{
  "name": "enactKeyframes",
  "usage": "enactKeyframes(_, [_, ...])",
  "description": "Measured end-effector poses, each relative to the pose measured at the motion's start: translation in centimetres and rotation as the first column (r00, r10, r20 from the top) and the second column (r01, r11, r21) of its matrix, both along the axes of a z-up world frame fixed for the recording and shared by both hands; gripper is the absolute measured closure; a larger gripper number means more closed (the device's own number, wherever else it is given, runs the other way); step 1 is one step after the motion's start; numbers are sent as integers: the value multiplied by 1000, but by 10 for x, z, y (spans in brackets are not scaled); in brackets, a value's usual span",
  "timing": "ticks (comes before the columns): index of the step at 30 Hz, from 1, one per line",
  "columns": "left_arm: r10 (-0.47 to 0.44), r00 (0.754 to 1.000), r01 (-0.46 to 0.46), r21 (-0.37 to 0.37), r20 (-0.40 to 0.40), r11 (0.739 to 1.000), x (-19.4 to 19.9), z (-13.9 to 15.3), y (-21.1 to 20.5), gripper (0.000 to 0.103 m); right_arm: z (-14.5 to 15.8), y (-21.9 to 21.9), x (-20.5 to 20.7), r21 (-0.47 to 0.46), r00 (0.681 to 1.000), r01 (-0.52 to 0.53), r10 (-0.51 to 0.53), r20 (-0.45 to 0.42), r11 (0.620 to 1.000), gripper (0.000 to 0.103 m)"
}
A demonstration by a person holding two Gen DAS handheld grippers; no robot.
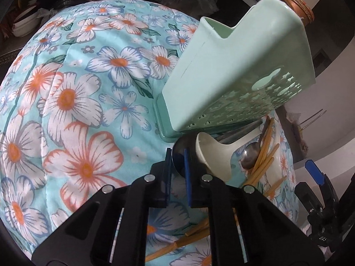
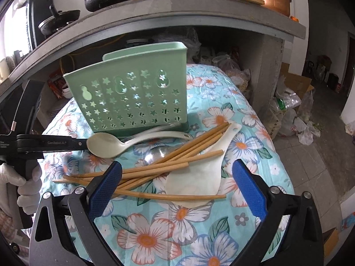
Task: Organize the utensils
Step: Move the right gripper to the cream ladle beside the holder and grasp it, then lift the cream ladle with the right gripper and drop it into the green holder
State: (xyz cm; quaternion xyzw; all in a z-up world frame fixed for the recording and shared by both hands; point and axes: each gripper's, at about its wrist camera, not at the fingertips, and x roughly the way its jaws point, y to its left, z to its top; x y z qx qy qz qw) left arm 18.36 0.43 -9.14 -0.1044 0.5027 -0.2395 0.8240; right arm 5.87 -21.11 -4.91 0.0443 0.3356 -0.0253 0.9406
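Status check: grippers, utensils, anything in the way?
Left gripper shut on ladle. Right gripper open above chopsticks. Green holder upright; nothing blocking.

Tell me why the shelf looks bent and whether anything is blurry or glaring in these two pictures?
Right wrist view: the fisheye lens bows the grey concrete shelf into an arc; bright window glare washes out the upper left; the cream plastic ladle has a slightly smeared handle. Left wrist view: the pale green perforated utensil holder bulges large from closeness, corners are dark, and the flowered turquoise cloth is evenly lit and sharp.

Cream ladle (image 2: 106,146) lies before the upright green holder (image 2: 133,93); chopsticks (image 2: 155,168) (wooden) cross a white paddle (image 2: 197,177).
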Motion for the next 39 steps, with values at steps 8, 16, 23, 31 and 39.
enactKeyframes(8, [-14, 999, 12, 27, 50, 1000, -19, 10, 0, 100, 19, 35, 11, -79, 982, -177, 181, 50, 981, 31])
enactKeyframes(16, [7, 999, -7, 0, 47, 1000, -19, 6, 10, 100, 5, 99, 36, -279, 881, -470, 462, -99, 838, 63])
enactKeyframes(23, [16, 1000, -15, -33, 24, 999, -14, -1, 17, 99, -16, 124, 48, -353, 828, -561, 513, -228, 749, 72])
enactKeyframes(31, [17, 1000, -16, -51, 16, 999, -15, -3, 24, 98, -40, 139, 65, -398, 813, -582, 494, -309, 709, 90])
enactKeyframes(39, [28, 999, -26, -47, 31, 999, -18, -3, 22, 99, -35, 135, 58, -401, 844, -536, 475, -250, 743, 93])
